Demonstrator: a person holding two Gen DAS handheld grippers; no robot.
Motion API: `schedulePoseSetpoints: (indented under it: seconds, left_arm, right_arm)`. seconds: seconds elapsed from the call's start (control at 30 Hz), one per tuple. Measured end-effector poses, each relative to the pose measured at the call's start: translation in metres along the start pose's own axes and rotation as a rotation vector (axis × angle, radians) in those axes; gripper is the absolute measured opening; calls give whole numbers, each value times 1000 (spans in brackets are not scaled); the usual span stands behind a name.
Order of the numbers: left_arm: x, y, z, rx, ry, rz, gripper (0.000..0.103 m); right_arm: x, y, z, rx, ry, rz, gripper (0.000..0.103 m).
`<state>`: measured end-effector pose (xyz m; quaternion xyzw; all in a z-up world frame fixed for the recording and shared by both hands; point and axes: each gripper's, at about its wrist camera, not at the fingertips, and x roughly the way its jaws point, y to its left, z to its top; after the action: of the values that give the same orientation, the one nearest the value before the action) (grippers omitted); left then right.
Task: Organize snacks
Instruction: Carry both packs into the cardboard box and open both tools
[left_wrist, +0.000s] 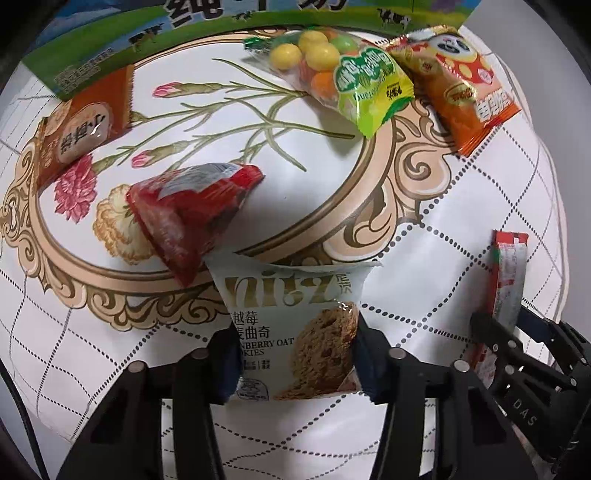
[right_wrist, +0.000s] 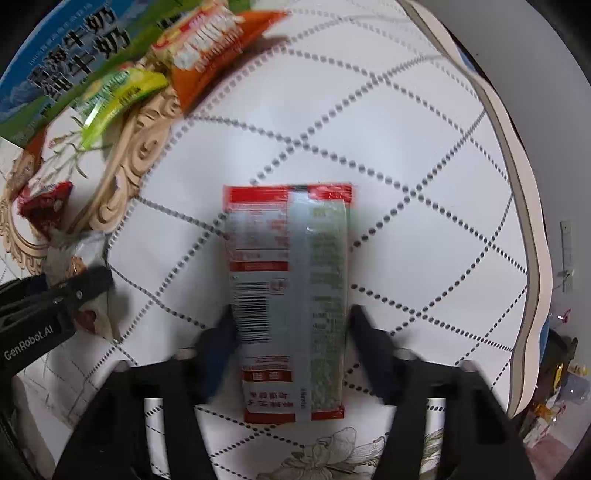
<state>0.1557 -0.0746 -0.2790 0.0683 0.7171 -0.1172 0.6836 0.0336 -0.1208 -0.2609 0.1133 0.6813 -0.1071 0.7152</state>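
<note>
My left gripper (left_wrist: 295, 339) is shut on a white cranberry oat cookie packet (left_wrist: 295, 332), held above the tablecloth. My right gripper (right_wrist: 291, 325) is shut on a red and silver flat packet (right_wrist: 288, 288), which also shows at the right of the left wrist view (left_wrist: 508, 273). On the table lie a red packet (left_wrist: 192, 218), a brown packet (left_wrist: 85, 129), a bag of coloured candy balls (left_wrist: 332, 70) and an orange snack bag (left_wrist: 461, 85).
A green and blue milk carton box (left_wrist: 110, 48) stands at the far edge of the table. The white patterned tablecloth (right_wrist: 369, 129) covers the table; its edge (right_wrist: 517, 184) runs along the right in the right wrist view.
</note>
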Motion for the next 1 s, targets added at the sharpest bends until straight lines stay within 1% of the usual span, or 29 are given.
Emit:
schedulePoseSetpoints:
  seconds: [0.07,0.1,0.2,0.27,0.3,0.33,0.4,0.53,0.6,0.63,0.67,0.73,0.77,0.83,0.93,1.0]
  left_arm:
    - [-7,3,-3,-9,-5,-13,45]
    - [-11,4,-4,-10,-10,-17,45]
    - [-19,10,-7,-20,-20,-37,45]
    - [-29,14,-8,-30,-30,-51,44]
    - [-35,16,-9,-35,-37,-62,44]
    - [-44,18,-9,-42,-46,-79,44]
    - [-62,23,-9,-49,-70,-111,44]
    - [-113,34,1,-77,-149,-183,44]
    - [-145,42,15,-91,-206,-216,44]
    - [-157,44,22,-96,-227,-223,44]
    - [-170,50,31,-100,-250,-231,44]
    - [-193,62,52,-110,-285,-243,44]
    - [-201,66,64,-118,-298,-244,44]
    - [-221,82,91,-130,-319,-223,44]
    - [-225,103,130,-153,-328,-182,44]
    - [-222,115,155,-179,-314,-179,44]
  right_arm:
    - [-11,0,2,-1,-17,37,48]
    - [-17,-3,-1,-3,-23,52,48]
    - [-32,8,2,-13,-46,97,47]
    - [-43,3,6,-17,-55,124,47]
    - [-50,6,7,-17,-63,151,47]
    - [-59,3,12,-18,-66,169,47]
    - [-78,10,16,-26,-84,217,47]
    - [-123,22,33,-47,-146,299,47]
    - [-149,25,47,-61,-185,338,47]
    - [-159,13,64,-70,-204,358,47]
    - [-172,10,72,-77,-220,378,47]
    - [-189,20,99,-94,-251,418,47]
    - [-195,22,106,-102,-266,429,47]
    - [-209,31,130,-124,-306,442,47]
    - [-222,47,167,-150,-366,437,47]
    - [-221,66,204,-156,-377,444,47]
